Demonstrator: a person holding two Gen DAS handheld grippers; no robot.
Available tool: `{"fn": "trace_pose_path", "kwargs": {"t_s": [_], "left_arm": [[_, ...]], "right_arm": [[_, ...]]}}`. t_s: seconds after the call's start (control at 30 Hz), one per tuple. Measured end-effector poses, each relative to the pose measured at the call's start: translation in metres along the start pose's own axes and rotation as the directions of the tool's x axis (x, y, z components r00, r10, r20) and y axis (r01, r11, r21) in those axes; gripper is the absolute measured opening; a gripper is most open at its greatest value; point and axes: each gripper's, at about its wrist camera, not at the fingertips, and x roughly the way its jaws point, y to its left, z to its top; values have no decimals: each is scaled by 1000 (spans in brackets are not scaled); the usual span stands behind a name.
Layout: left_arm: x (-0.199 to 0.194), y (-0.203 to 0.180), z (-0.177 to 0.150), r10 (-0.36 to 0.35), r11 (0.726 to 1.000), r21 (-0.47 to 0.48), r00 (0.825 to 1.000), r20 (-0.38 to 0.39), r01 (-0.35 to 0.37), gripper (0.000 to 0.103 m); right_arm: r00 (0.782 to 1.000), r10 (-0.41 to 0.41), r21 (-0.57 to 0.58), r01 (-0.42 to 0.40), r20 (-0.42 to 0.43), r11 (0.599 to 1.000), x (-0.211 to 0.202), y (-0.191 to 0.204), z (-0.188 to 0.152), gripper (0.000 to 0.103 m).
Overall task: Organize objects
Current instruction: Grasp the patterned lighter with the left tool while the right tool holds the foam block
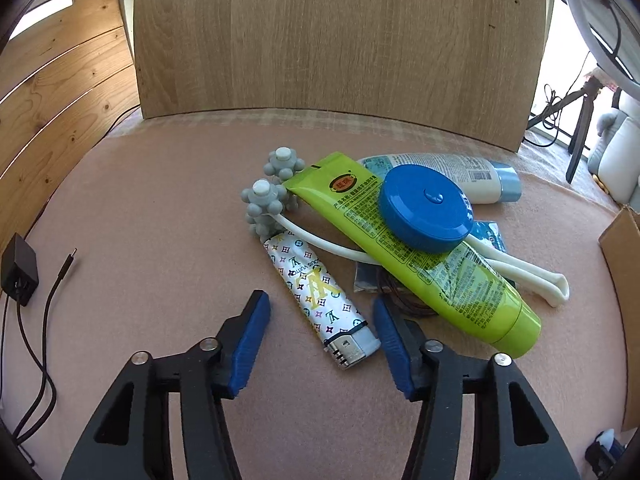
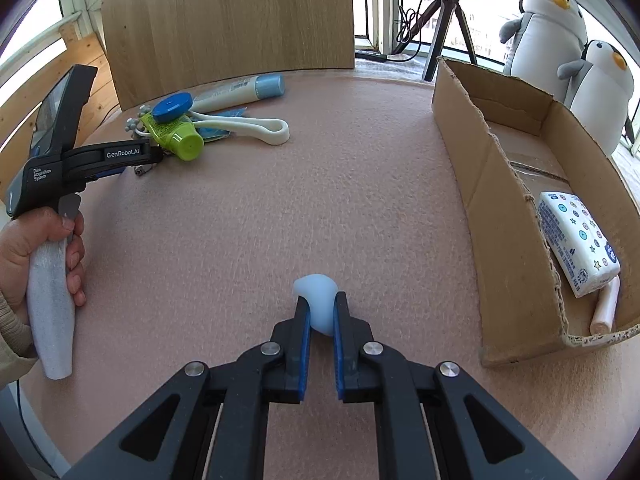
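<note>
The right gripper (image 2: 320, 316) is squeezing a soft blue piece (image 2: 318, 300), well apart from the box (image 2: 516, 216); it could slip out. The left gripper (image 1: 320, 320) is gaping around the lighter (image 1: 320, 292), and closing might disturb the tube (image 1: 416, 256) just beside.

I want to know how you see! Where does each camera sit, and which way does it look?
Left wrist: rides the open left gripper, facing the patterned white lighter and lime green tube; only its fingers show.
Right wrist: rides the right gripper, shut on a pale blue soft blob; shows the left hand.
Shared: green tube, round blue lid.
</note>
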Motion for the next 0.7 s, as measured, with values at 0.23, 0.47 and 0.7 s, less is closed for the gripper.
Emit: {"fn": "trace_pose_path", "kwargs": {"t_s": [0.23, 0.47, 0.7], "left_arm": [[-16, 12, -15, -63, 998, 29, 998, -6, 63, 25], [-69, 32, -70, -120, 993, 1, 992, -35, 120, 25], [-118, 27, -93, -151, 988, 27, 989, -8, 151, 25]], "right_arm": [[1000, 1, 1, -1, 5, 1000, 1, 0, 2, 9], [1000, 9, 7, -9, 13, 1000, 1, 1, 2, 9], [999, 39, -12, -38, 33, 999, -4, 14, 9, 9]]}}
